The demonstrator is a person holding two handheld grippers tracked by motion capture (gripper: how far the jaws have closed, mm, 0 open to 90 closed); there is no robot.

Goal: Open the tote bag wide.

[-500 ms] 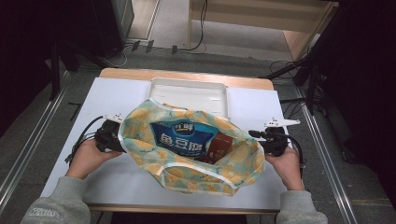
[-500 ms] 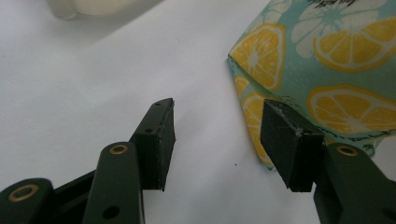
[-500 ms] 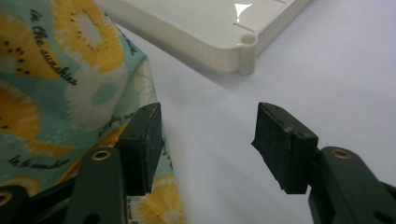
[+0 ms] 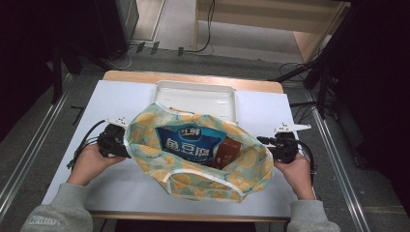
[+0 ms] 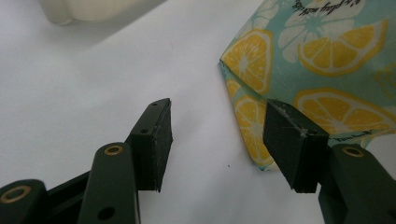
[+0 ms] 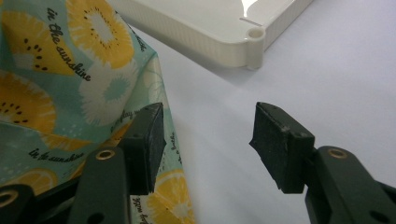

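- The bag (image 4: 198,159), pale teal cloth printed with lemon slices, is lying mid-table just near of the white tray (image 4: 196,96), its mouth gaping upward over a blue snack pack (image 4: 189,144) and a brown box (image 4: 226,152).
- Its long axis is running left to right.
- The left gripper (image 4: 126,145) is sitting at its left edge, jaws spread, pinching nothing.
- The right gripper (image 4: 263,141) is waiting at its right edge, jaws likewise spread.

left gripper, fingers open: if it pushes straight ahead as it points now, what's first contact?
Probably the lemon-print bag. The left gripper has open fingers with bare white table between them, and the bag's corner sits just ahead by the right-hand finger. Depth is unclear; the white tray lies farther off.
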